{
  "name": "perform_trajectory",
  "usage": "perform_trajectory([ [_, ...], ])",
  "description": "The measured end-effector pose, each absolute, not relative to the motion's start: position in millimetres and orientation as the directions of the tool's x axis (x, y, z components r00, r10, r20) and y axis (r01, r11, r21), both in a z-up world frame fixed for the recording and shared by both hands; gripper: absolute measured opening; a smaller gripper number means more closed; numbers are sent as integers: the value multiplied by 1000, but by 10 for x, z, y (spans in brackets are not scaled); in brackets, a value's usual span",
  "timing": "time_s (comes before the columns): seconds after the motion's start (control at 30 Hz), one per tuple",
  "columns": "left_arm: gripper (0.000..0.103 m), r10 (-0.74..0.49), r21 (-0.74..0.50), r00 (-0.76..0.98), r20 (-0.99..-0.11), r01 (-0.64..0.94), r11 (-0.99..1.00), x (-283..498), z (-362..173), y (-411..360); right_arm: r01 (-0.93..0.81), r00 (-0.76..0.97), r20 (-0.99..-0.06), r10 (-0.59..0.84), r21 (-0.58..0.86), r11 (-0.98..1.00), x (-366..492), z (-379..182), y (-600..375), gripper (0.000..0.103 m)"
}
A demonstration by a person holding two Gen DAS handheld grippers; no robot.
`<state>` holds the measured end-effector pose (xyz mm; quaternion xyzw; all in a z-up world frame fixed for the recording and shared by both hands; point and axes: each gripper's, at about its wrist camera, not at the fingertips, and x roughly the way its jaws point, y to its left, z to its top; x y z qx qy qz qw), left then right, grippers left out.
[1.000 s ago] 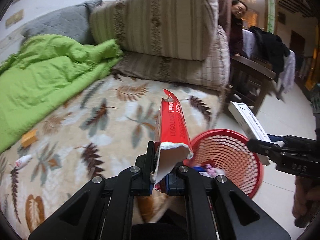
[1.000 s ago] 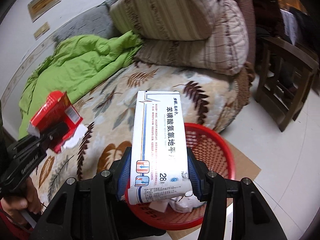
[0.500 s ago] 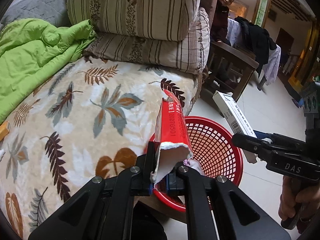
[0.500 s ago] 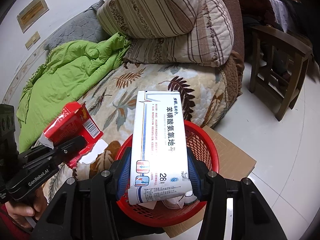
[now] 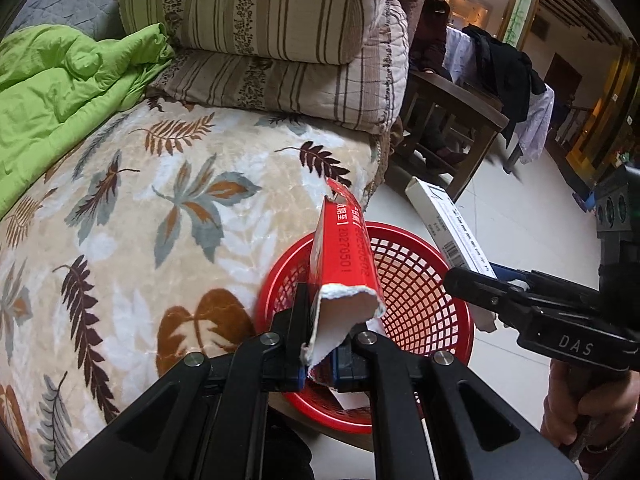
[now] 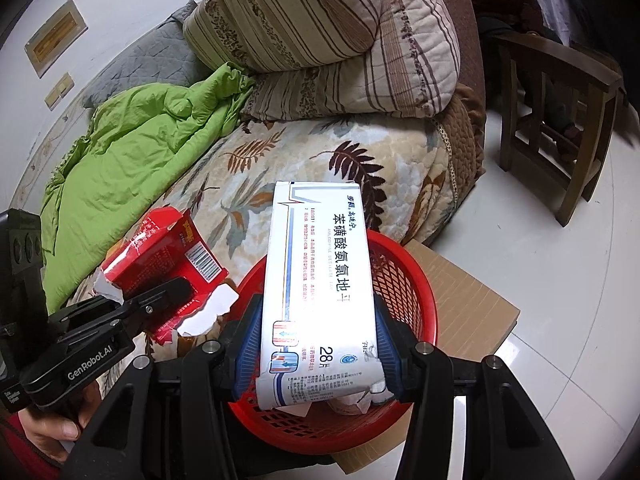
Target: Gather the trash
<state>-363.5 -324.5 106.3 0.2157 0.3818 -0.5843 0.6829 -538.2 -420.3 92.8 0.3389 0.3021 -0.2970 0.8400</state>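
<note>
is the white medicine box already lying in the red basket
No, the white medicine box is clamped between the right gripper fingers, held above the red basket.

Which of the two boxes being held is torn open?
The red box in the left gripper: its end is ripped, showing ragged white card. The white box in the right gripper looks whole.

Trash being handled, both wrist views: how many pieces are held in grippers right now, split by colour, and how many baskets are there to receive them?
Red torn carton, in the left gripper: 1
White medicine box, in the right gripper: 1
Red mesh basket: 1
Total: 3, that is 2 held pieces and 1 basket.
</note>
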Motion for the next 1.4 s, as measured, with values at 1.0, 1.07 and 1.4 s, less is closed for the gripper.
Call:
perform_trajectory([
  [1.0,95,-616,149,561,-553,794,590,-3209,1724,-1493,890,436,-481,-761,104,444,-5163,1684,-2948,103],
  [1.07,96,-586,170,618,-524,751,639,-3216,1723,-1291,881,438,-513,-738,82,466,-5092,1647,-2807,103],
  [1.4,96,-465,206,664,-585,676,707,-3180,1620,-1021,876,404,-532,-744,-9,482,-4963,1634,-2380,103],
])
